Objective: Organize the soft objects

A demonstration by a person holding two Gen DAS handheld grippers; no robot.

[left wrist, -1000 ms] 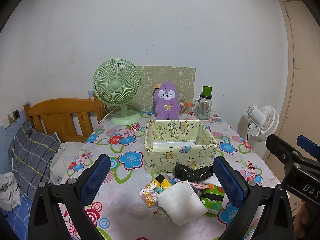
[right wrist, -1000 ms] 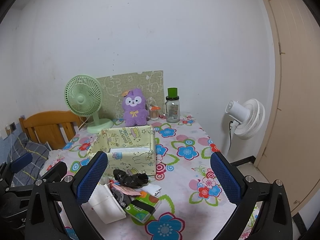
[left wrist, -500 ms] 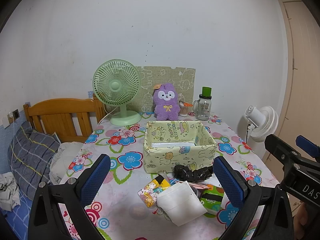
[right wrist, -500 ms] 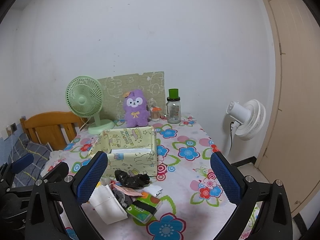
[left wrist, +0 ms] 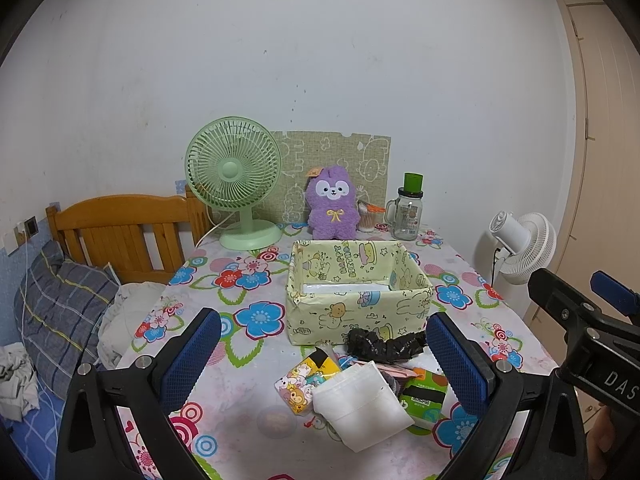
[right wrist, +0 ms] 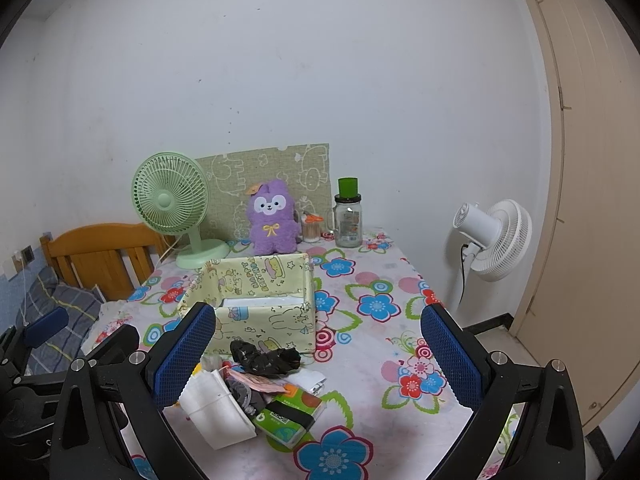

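A pile of soft things lies on the flowered table in front of a yellow-green cartoon-print box [left wrist: 360, 304] [right wrist: 260, 312]. The pile holds a white folded cloth [left wrist: 360, 404] [right wrist: 216, 408], a black crumpled item [left wrist: 384, 346] [right wrist: 264, 358], a green tissue pack [left wrist: 424, 396] [right wrist: 290, 414] and a cartoon tissue pack [left wrist: 304, 380]. My left gripper [left wrist: 324, 364] hangs open above and short of the pile. My right gripper [right wrist: 320, 356] is open too, over the pile's right side. Neither holds anything.
At the table's back stand a green desk fan [left wrist: 234, 180], a purple plush toy [left wrist: 331, 208] and a glass jar with a green lid [left wrist: 409, 212]. A white floor fan [right wrist: 496, 240] and a door [right wrist: 592, 200] are on the right; a wooden bed [left wrist: 120, 236] on the left.
Both grippers have shifted only slightly; the scene sits a touch lower in the right wrist view. Nothing was grasped or moved.
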